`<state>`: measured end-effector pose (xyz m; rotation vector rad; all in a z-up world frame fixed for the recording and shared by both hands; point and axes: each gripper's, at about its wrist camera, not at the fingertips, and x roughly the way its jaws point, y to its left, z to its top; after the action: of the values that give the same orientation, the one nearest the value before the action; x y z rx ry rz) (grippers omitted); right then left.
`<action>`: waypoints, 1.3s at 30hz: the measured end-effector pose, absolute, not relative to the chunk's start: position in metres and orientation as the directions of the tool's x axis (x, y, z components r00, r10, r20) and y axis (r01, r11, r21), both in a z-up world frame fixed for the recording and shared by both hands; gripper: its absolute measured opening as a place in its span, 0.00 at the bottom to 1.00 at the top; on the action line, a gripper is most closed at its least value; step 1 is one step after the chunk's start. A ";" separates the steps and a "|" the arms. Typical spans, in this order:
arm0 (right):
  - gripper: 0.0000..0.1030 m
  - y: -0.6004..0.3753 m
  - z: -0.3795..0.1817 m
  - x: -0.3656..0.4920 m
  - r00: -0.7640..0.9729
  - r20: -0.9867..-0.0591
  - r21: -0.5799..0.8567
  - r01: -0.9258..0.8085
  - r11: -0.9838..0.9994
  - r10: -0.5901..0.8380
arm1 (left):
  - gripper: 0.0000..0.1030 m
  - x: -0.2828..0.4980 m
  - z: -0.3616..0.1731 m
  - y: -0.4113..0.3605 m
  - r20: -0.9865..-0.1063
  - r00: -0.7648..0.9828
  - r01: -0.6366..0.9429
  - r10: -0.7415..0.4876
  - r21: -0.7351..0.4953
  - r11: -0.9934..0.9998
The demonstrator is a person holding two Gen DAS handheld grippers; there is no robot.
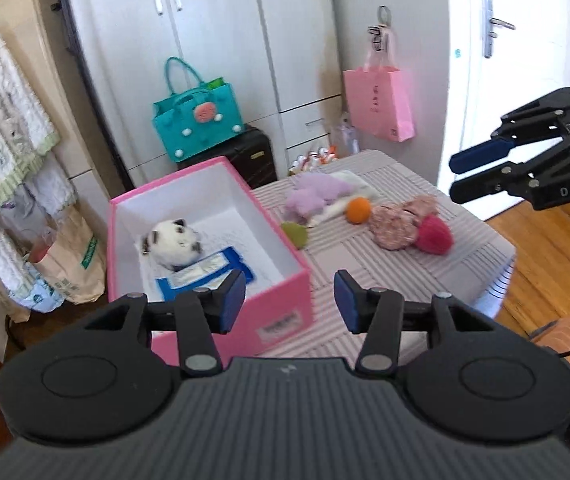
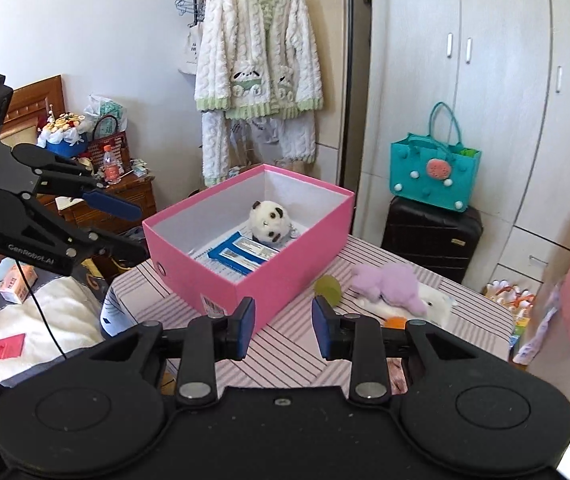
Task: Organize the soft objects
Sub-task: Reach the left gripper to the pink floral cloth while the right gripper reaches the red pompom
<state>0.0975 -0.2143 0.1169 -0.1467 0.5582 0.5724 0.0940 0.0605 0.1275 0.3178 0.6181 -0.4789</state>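
With both grippers, left [image 1: 289,300] and right [image 2: 283,326], partly open and empty, I thought I should reach ahead slowly for a toy [image 1: 317,196] beside the box [image 1: 285,300].

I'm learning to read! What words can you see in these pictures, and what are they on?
"DAS": on the right gripper, cut off by the picture's edge.
"GenRobot.AI": on the left gripper.
Sticker on the pink box: too blurred.
Blue packet in the box: print too small.
Pink paper bag: marks unreadable.
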 end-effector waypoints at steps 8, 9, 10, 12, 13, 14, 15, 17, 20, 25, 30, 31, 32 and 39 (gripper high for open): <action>0.39 -0.237 0.086 0.077 0.724 -0.545 0.027 -0.489 0.872 0.423 | 0.47 0.072 0.097 0.025 -0.615 0.684 0.586 -0.392 0.143 0.797; 0.40 -0.239 0.083 0.075 0.727 -0.548 0.022 -0.481 0.877 0.413 | 0.47 0.074 0.093 0.023 -0.621 0.673 0.591 -0.401 0.126 0.797; 0.41 -0.241 0.079 0.073 0.730 -0.551 0.017 -0.474 0.880 0.404 | 0.47 0.076 0.090 0.021 -0.625 0.665 0.593 -0.409 0.109 0.798; 0.42 -0.245 0.069 0.068 0.745 -0.547 -0.001 -0.456 0.890 0.381 | 0.47 0.081 0.083 0.016 -0.624 0.660 0.593 -0.418 0.092 0.800; 0.44 -0.246 0.064 0.067 0.754 -0.545 -0.014 -0.446 0.895 0.367 | 0.47 0.083 0.079 0.013 -0.620 0.662 0.592 -0.421 0.087 0.801; 0.45 -0.247 0.058 0.065 0.759 -0.544 -0.023 -0.439 0.898 0.357 | 0.48 0.084 0.074 0.010 -0.616 0.663 0.593 -0.425 0.086 0.801; 0.46 -0.249 0.052 0.064 0.763 -0.544 -0.026 -0.431 0.902 0.349 | 0.49 0.087 0.070 0.007 -0.610 0.664 0.597 -0.432 0.084 0.798; 0.47 -0.254 0.037 0.067 0.767 -0.548 -0.017 -0.411 0.912 0.335 | 0.50 0.092 0.059 0.000 -0.597 0.661 0.613 -0.455 0.080 0.786; 0.52 -0.259 0.013 0.075 0.784 -0.539 -0.012 -0.373 0.928 0.308 | 0.50 0.106 0.041 -0.011 -0.603 0.645 0.626 -0.469 0.064 0.777; 0.57 -0.271 -0.033 0.092 0.841 -0.471 0.040 -0.279 0.959 0.264 | 0.58 0.128 0.021 -0.036 -0.592 0.633 0.622 -0.498 0.006 0.783; 0.60 -0.274 -0.063 0.113 0.870 -0.461 0.022 -0.185 0.983 0.174 | 0.67 0.141 0.012 -0.068 -0.554 0.642 0.627 -0.530 -0.018 0.779; 0.64 -0.274 -0.066 0.117 0.874 -0.455 0.024 -0.182 0.983 0.173 | 0.72 0.145 0.011 -0.075 -0.551 0.633 0.633 -0.544 -0.037 0.773; 0.68 -0.273 -0.068 0.121 0.877 -0.449 0.020 -0.185 0.983 0.174 | 0.73 0.151 0.009 -0.081 -0.547 0.625 0.634 -0.557 -0.060 0.771; 0.76 -0.264 -0.080 0.139 0.891 -0.444 -0.033 -0.122 0.992 0.095 | 0.76 0.202 -0.009 -0.115 -0.560 0.597 0.545 -0.575 -0.243 0.802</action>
<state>0.1387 -0.2639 -0.0802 -0.0609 0.4573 0.1126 0.2024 -0.1151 -0.0092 -0.0483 0.6667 -0.6503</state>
